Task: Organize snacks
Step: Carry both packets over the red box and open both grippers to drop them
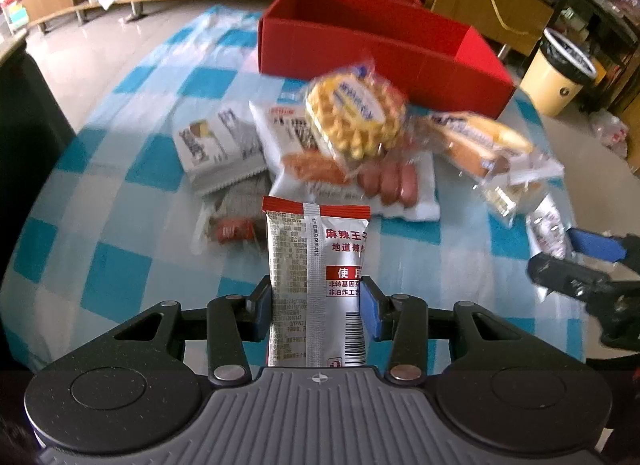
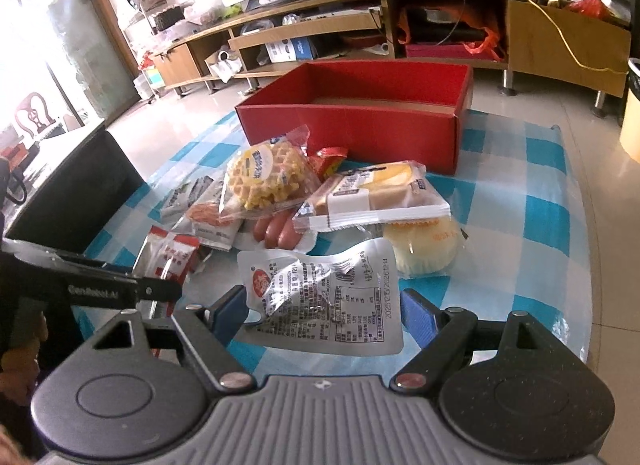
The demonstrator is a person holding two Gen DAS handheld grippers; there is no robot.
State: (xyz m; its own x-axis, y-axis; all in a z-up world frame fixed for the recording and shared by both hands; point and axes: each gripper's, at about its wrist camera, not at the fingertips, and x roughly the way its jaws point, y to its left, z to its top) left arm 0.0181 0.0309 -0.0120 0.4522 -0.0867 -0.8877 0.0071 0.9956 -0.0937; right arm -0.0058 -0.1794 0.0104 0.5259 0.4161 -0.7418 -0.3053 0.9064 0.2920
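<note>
Left tool [image 1: 316,297] clamps the red-topped sachet [image 1: 318,265] above the worktop [image 1: 120,193]; right tool [image 2: 320,305] gapes around the clear pouch [image 2: 324,297], not gripping. Carry the sachet over the red box [image 1: 360,45] rim before letting go.

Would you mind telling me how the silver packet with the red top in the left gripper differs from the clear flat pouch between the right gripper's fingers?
The silver packet with the red top is opaque, narrow and upright; the clear flat pouch is see-through, wider and lies almost flat. The left gripper is shut on the packet, while the right gripper is open around the pouch. Both carry printed labels and sit outside the red cardboard box.
</note>
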